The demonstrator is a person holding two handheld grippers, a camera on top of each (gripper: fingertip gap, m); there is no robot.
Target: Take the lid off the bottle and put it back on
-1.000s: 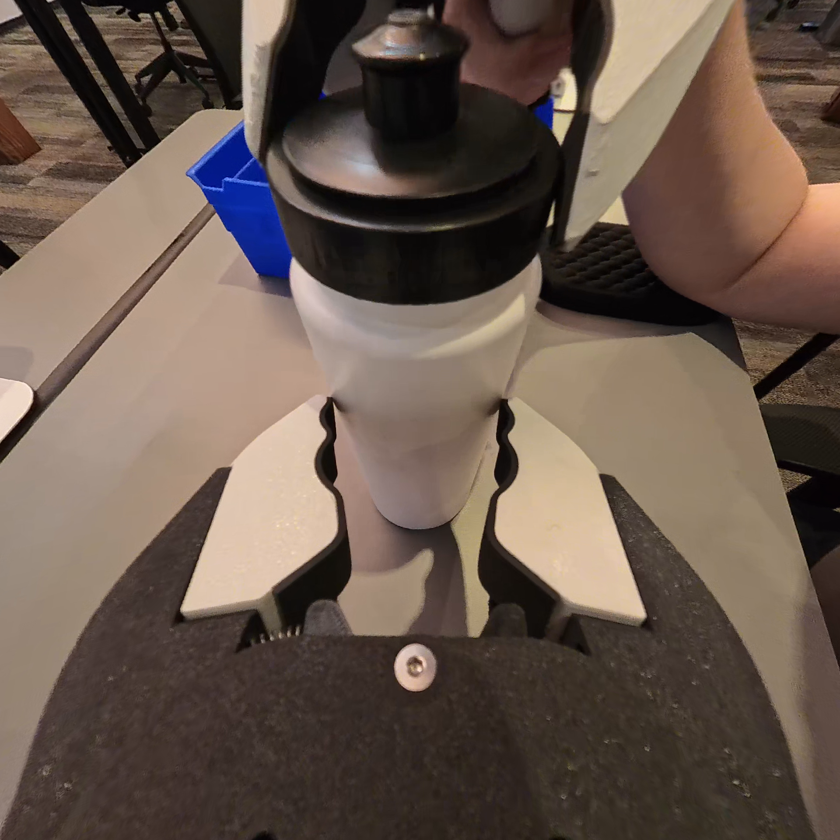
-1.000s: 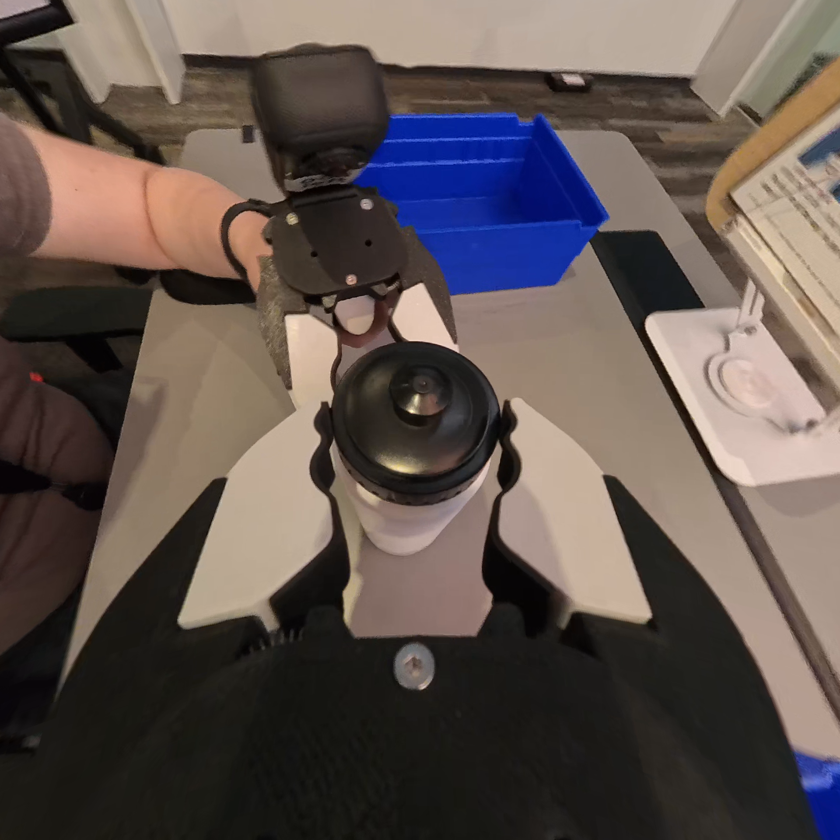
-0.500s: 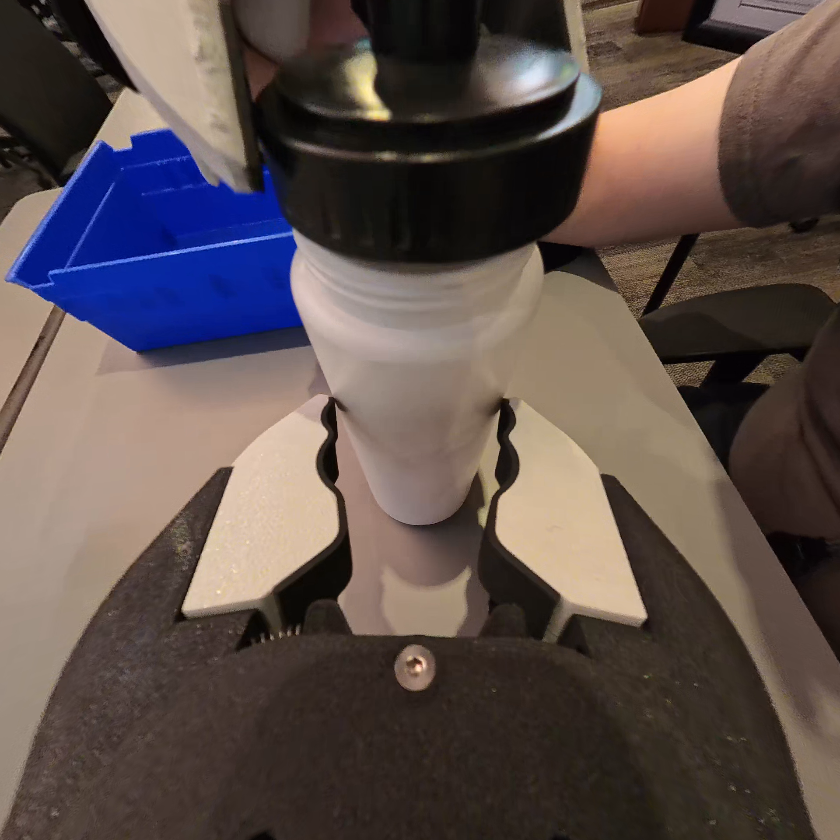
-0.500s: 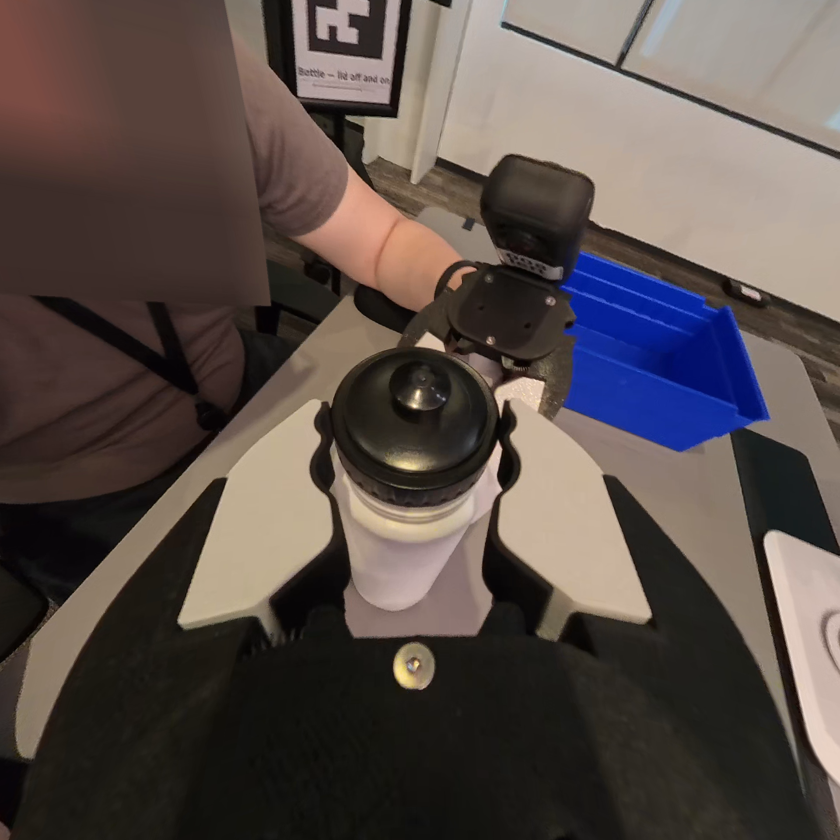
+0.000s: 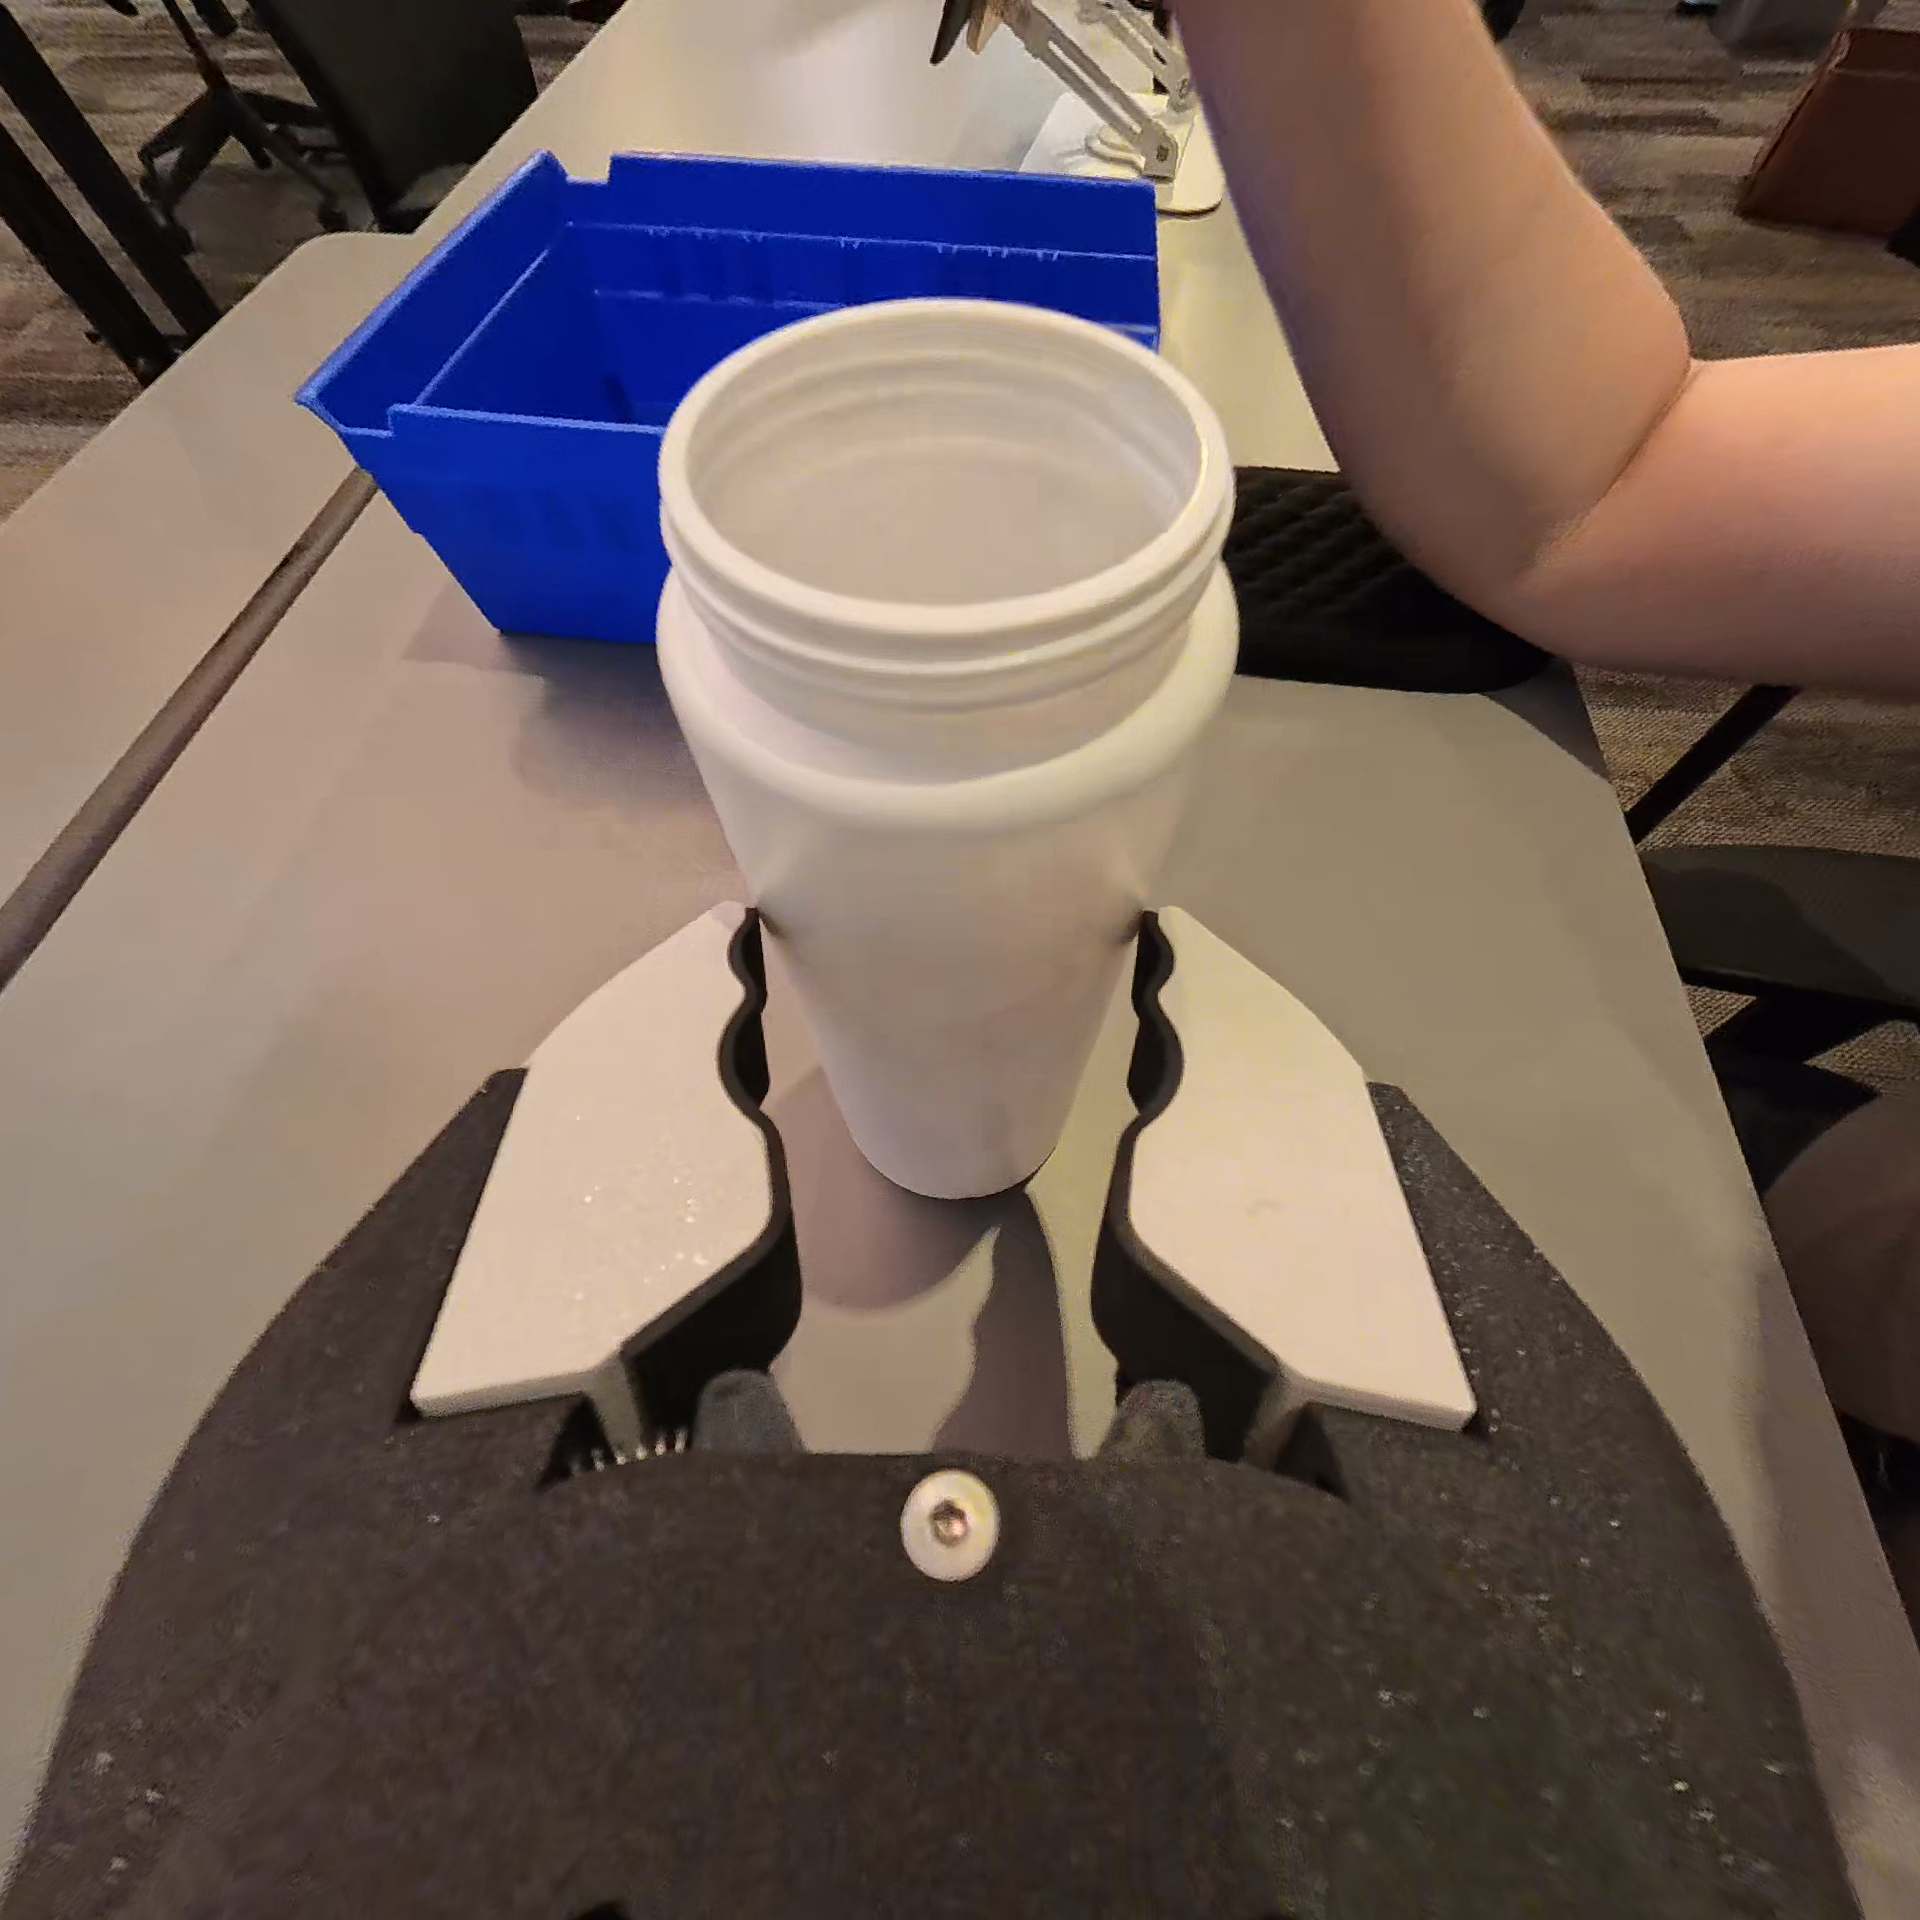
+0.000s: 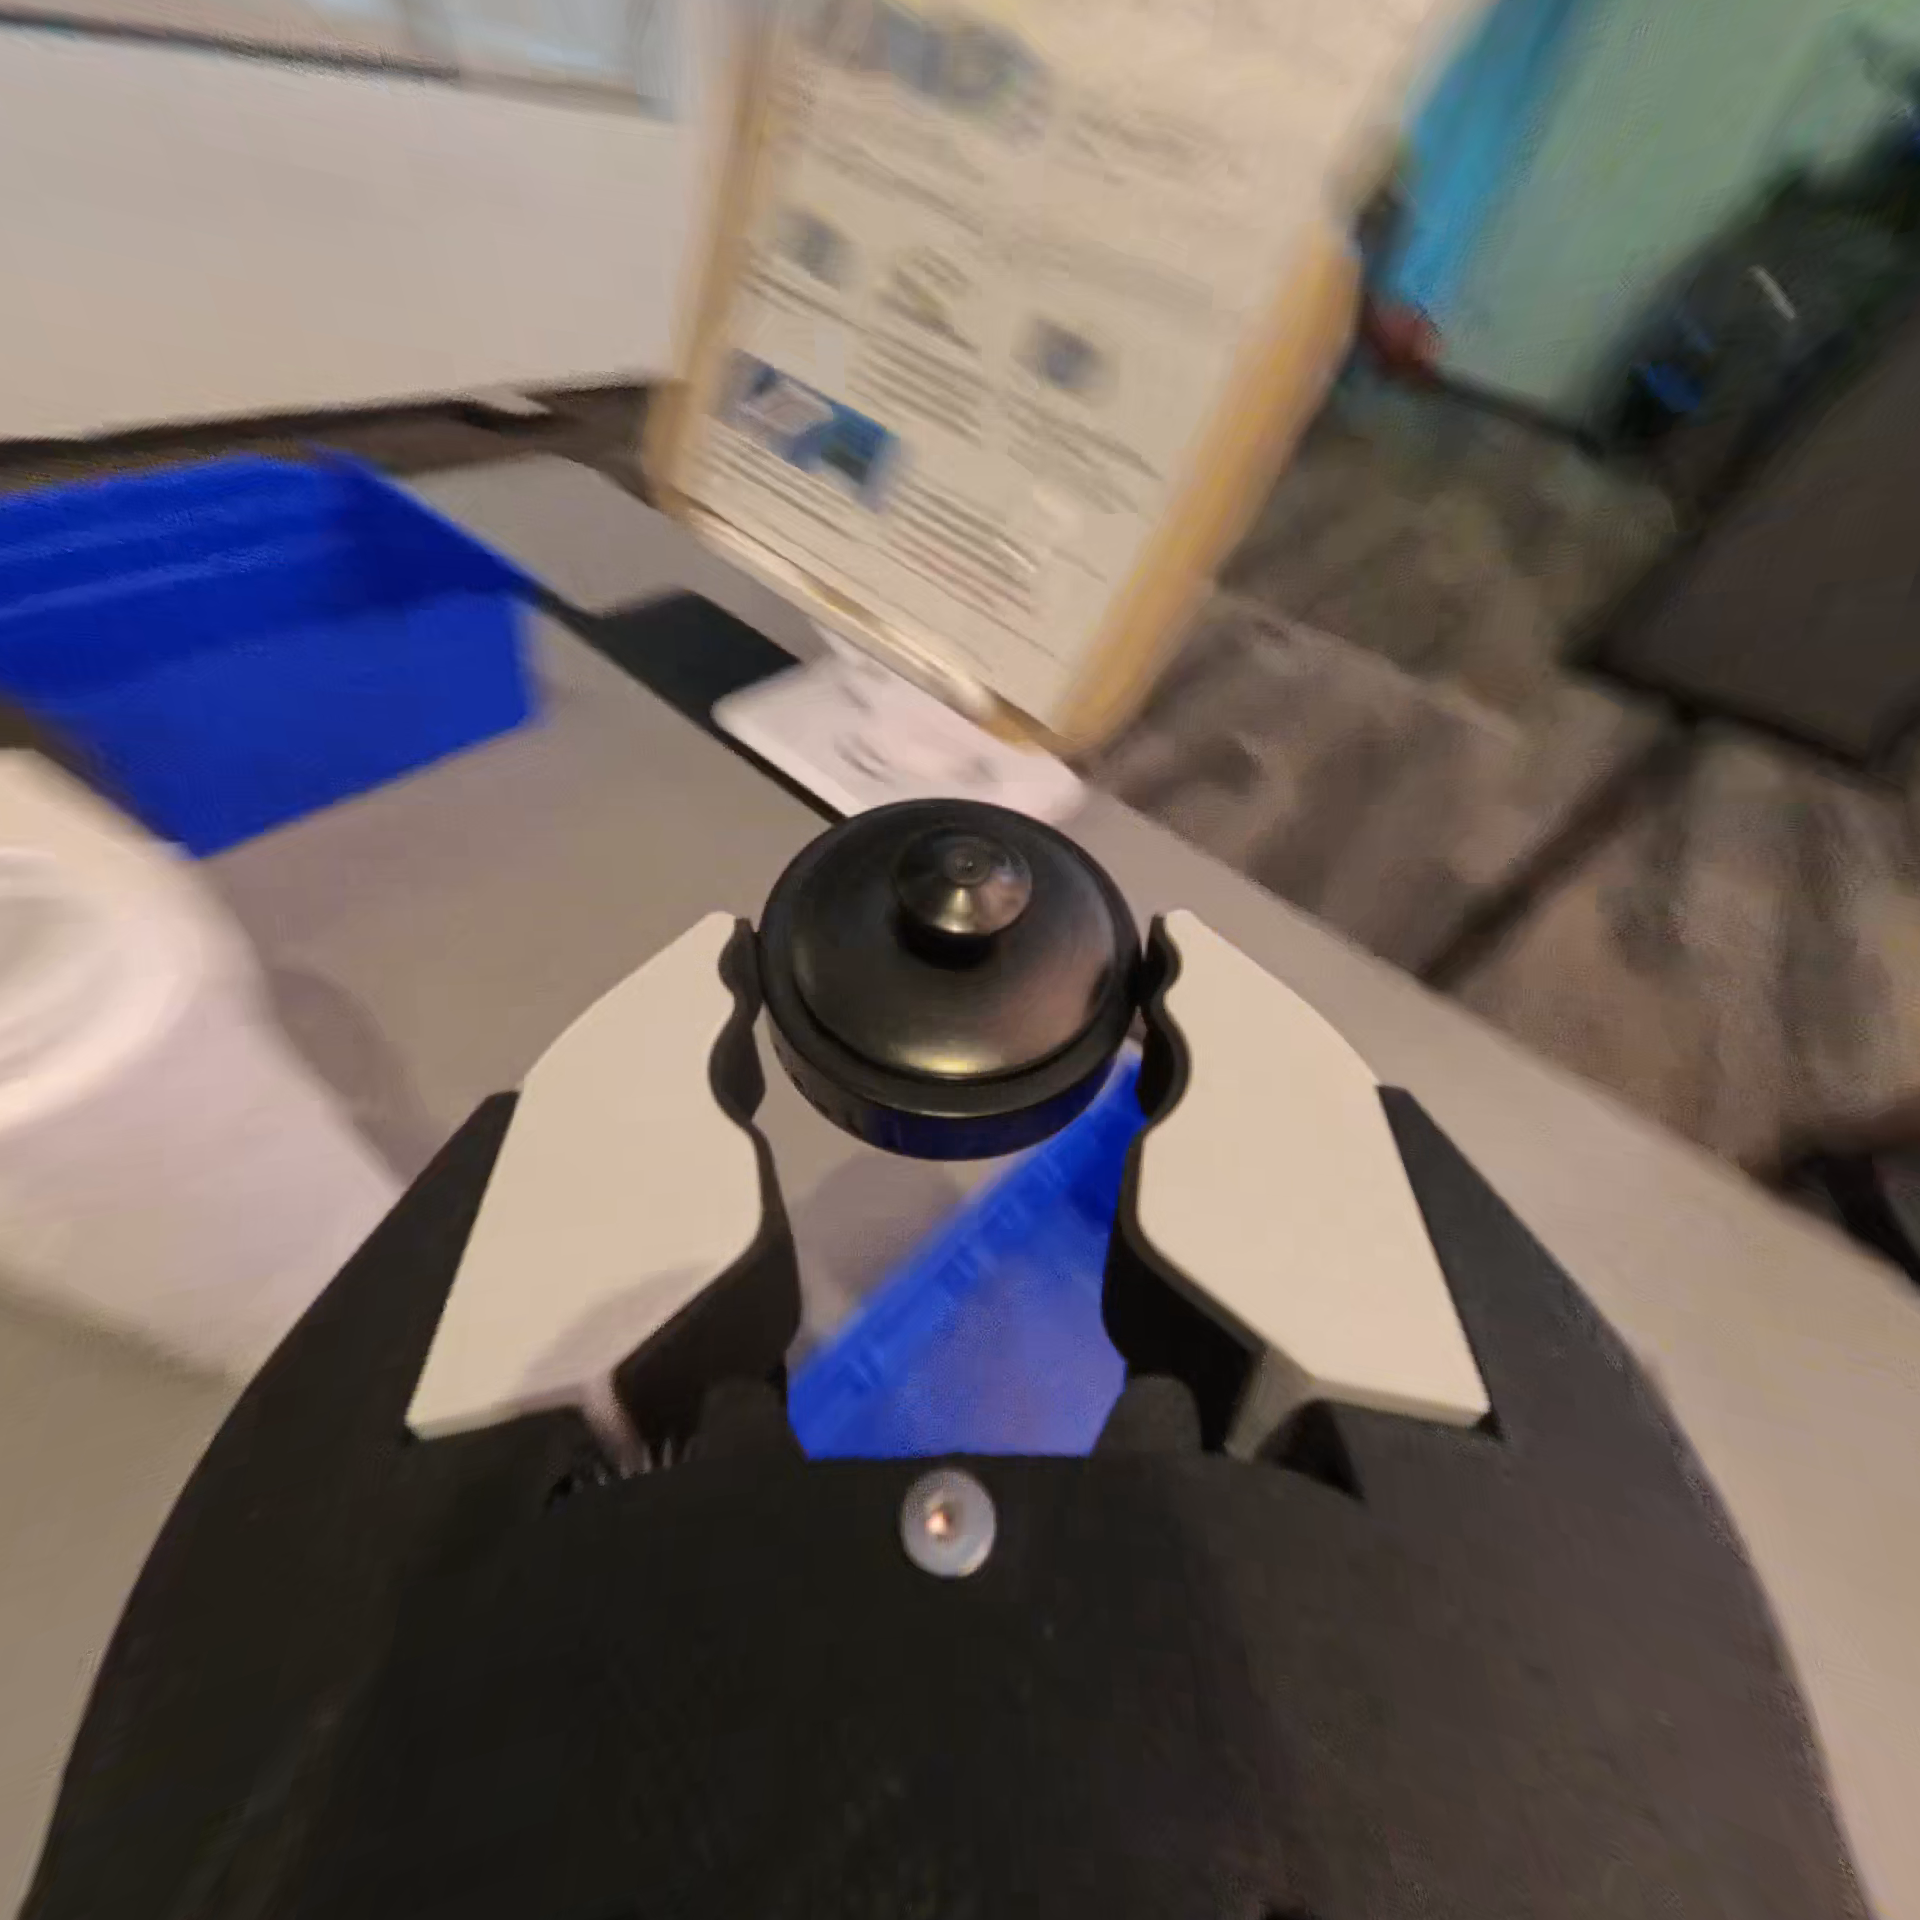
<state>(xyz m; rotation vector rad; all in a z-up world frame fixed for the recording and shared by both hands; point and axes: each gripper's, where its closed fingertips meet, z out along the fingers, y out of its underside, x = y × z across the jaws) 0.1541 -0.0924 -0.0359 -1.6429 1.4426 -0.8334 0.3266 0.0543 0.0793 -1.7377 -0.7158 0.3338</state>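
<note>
Lid (image 6: 940,1013) now off bottle (image 5: 951,831), clamped between right gripper (image 6: 945,1023) fingers, carried clear; half a second ago seated on threads. Bottle mouth open, threaded neck bare. Left gripper (image 5: 948,1039) closed on bottle's lower body, base on grey table (image 5: 364,883). Blue bin (image 5: 540,436) beyond bottle. Removal done, judging by this; re-seating and screwing down left.

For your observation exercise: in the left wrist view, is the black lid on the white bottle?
No: the bottle stands with its threaded mouth open, gripped low by the left gripper.
</note>
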